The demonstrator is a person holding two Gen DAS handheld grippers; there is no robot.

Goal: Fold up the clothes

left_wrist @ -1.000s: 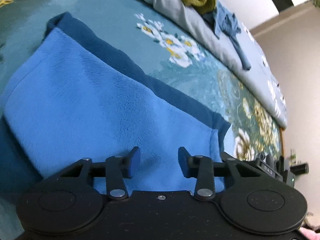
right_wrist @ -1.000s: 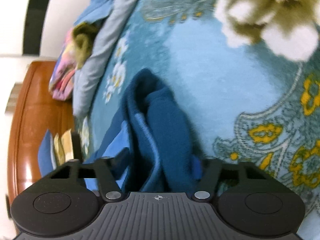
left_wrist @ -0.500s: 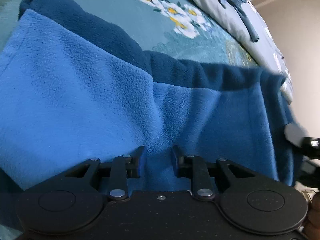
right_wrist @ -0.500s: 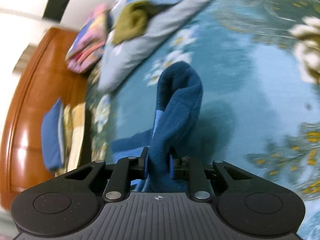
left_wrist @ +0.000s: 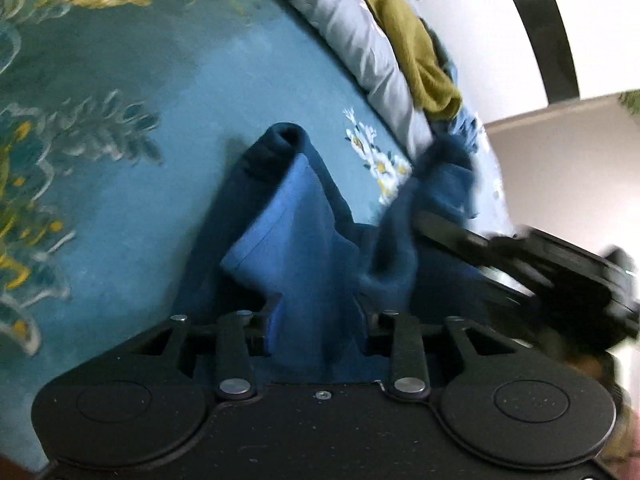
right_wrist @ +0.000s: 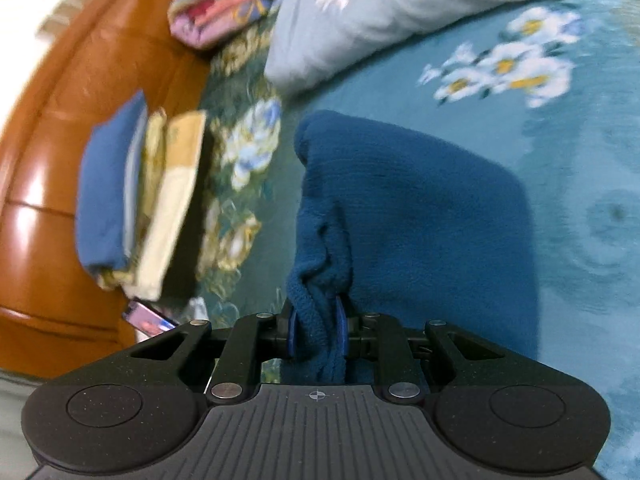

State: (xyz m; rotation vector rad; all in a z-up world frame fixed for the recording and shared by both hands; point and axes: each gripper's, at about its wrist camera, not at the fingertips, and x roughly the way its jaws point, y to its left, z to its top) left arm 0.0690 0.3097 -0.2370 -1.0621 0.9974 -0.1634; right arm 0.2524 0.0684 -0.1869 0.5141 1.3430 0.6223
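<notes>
A blue fleece garment (left_wrist: 296,240), dark outside and lighter inside, hangs bunched above the floral teal bedspread (left_wrist: 120,184). My left gripper (left_wrist: 316,320) is shut on a fold of it, the cloth filling the gap between the jaws. My right gripper (right_wrist: 318,334) is shut on another bunched edge of the same garment (right_wrist: 420,216), which drapes away over the bed. The right gripper also shows in the left wrist view (left_wrist: 520,264), holding the cloth up at the right.
A grey quilt (left_wrist: 360,52) with an olive garment (left_wrist: 420,60) on it lies along the far side. A stack of folded clothes (right_wrist: 132,196) sits by the wooden headboard (right_wrist: 52,128). A folded pink floral blanket (right_wrist: 228,4) lies near the quilt (right_wrist: 360,28).
The garment lay flat with both grippers open around it. Both grippers shut on its edge and lifted it, so it now hangs bunched between them.
</notes>
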